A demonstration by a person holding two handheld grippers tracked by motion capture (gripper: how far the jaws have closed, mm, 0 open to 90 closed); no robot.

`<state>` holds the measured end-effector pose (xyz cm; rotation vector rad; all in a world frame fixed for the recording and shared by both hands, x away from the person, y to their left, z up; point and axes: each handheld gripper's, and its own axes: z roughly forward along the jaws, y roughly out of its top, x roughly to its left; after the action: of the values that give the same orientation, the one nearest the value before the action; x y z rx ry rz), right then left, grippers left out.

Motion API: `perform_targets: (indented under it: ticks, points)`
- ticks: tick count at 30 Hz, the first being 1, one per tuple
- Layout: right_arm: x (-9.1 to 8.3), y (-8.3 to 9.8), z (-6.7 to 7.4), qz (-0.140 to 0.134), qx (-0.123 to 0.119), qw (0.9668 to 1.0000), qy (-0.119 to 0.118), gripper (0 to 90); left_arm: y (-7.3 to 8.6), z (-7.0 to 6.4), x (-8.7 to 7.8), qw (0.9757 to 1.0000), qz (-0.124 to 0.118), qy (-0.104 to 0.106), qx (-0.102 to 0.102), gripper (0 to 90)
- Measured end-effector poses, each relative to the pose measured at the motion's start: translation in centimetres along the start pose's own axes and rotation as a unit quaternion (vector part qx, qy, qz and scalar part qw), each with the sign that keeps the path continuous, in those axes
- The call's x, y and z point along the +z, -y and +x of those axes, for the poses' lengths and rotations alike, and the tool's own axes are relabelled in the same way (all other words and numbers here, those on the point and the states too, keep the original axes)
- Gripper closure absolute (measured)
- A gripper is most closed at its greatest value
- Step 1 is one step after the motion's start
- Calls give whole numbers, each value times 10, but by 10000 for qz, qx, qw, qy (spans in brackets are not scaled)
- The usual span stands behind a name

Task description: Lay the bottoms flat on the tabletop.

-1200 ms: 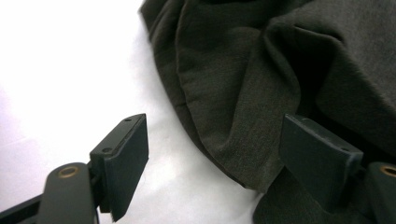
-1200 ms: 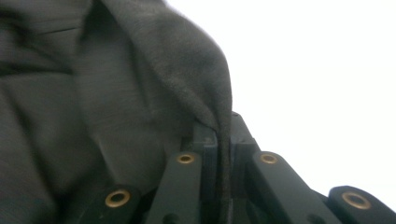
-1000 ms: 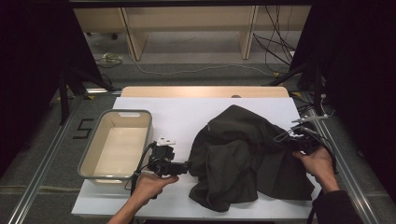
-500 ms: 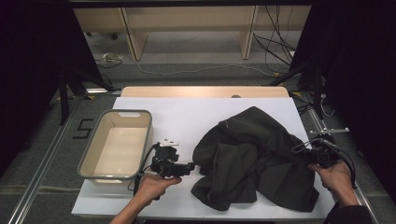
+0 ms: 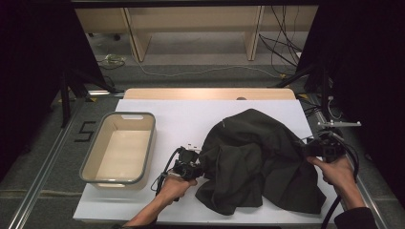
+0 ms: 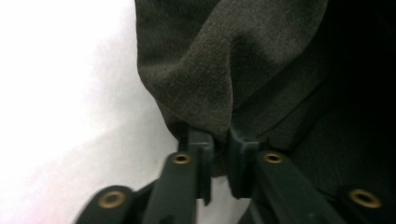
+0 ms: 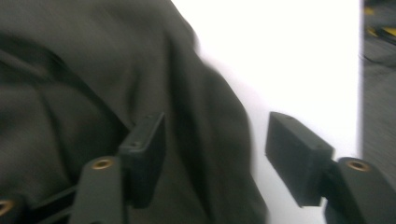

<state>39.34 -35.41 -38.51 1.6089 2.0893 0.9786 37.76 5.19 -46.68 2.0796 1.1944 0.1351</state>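
A dark grey garment [image 5: 258, 157] lies crumpled on the right half of the white table [image 5: 181, 114]. My left gripper [image 5: 198, 164] is at the garment's left edge. In the left gripper view its jaws [image 6: 219, 149] have just been closing and now pinch a fold of the dark cloth [image 6: 210, 70] between the pads. My right gripper [image 5: 308, 148] is at the garment's right edge. In the right gripper view its jaws [image 7: 215, 140] have just been opening and stand wide apart over the cloth [image 7: 70, 70], with neither pad pressing on it.
A beige bin with a grey rim [image 5: 119, 116] stands on the left part of the table, with nothing in it. Bare white tabletop lies behind the garment. Cables and metal rails run along the floor and the table's sides.
The left gripper moved right to the garment's edge and shut on a fold. The right gripper let go of the cloth and opened. The garment has settled flatter on the table.
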Motion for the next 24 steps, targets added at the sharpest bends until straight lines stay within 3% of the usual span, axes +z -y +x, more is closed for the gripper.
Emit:
perform_targets:
  ticks: [5,10,13,17,18,22,24]
  points:
    - [19,-23,16,7,-282,9994,-184,331,-6,7,-11,9999,-148,-13,51,867]
    - [42,-41,29,217,-453,9986,-171,334,-11,14,-23,9995,-301,-47,100,868]
    - [54,-45,29,421,-416,9982,-125,452,-14,20,-28,9993,-368,-48,67,870]
    - [64,-42,27,685,-450,9966,-111,819,-17,28,-32,9990,-438,-48,13,874]
    - [63,-42,27,688,-517,9963,-84,860,-19,29,-34,9989,-471,-54,9,875]
    - [50,-47,24,423,-614,9972,39,879,-29,36,-43,9977,-658,-184,-12,875]
    - [39,-52,19,188,-550,9982,175,880,-37,43,-49,9966,-783,-235,-68,875]
